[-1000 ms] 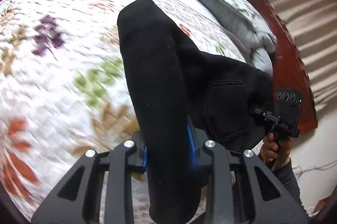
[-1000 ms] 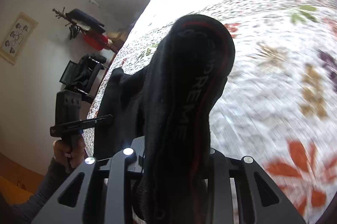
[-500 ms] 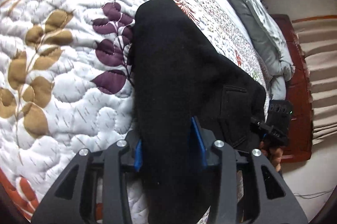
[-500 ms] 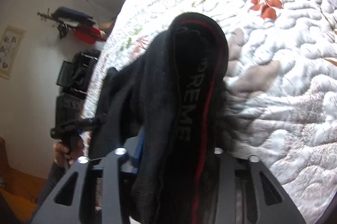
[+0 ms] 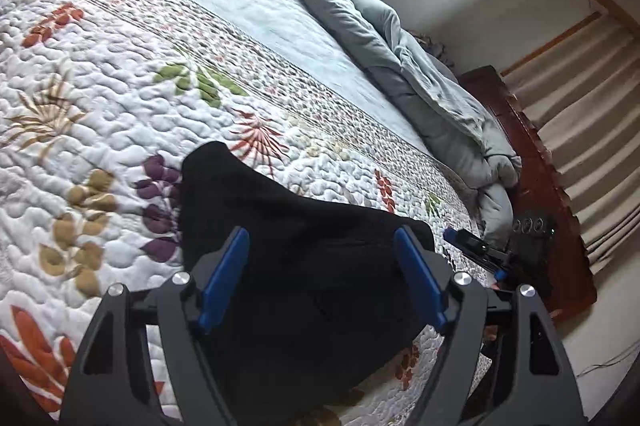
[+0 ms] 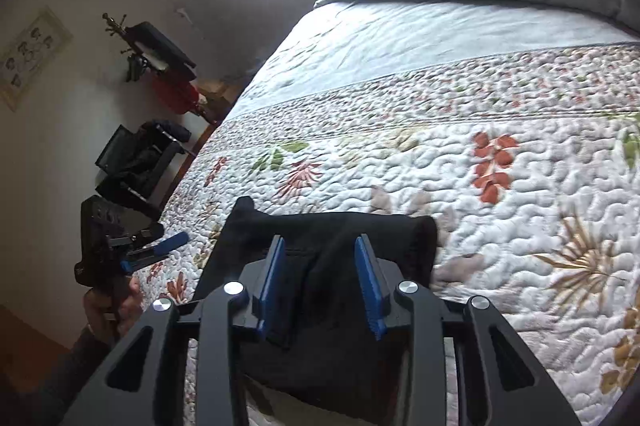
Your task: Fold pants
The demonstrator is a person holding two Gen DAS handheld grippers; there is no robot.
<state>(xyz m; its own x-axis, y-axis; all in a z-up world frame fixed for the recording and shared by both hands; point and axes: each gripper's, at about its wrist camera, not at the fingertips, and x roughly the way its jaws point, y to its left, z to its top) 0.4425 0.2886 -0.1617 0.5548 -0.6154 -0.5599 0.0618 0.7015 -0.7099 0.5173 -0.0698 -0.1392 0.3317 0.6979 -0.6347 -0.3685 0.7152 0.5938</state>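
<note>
Both grippers have let go of the black pants [image 5: 304, 266], which a second ago were bunched upright between each pair of pads and now lie dropped on the quilt [image 5: 120, 97]. On the left gripper [image 5: 320, 278] the blue pads [image 5: 224, 278] stand wide and are opening further, with the cloth lying between and under them but pressed by neither. On the right gripper [image 6: 322, 282] the pads [image 6: 370, 286] also stand apart from the fabric, though these jaws are closing a little, and a raised fold of the pants [image 6: 320, 258] sits right between them. Just ahead of both sets of fingertips the bundle ends in a rounded, uneven edge; beyond that is bare floral quilt, then the rumpled grey duvet [image 5: 420, 77] well away. Each view shows the other gripper off to the side, just past the edge of the pants. The main risk, as I judge it, is the right jaws nipping that raised fold as they close and dragging it when the hand draws away, which would pull the top layer open. Soft cloth may also catch on a pad's edge, and the lumpy stack could slump sideways.
</note>
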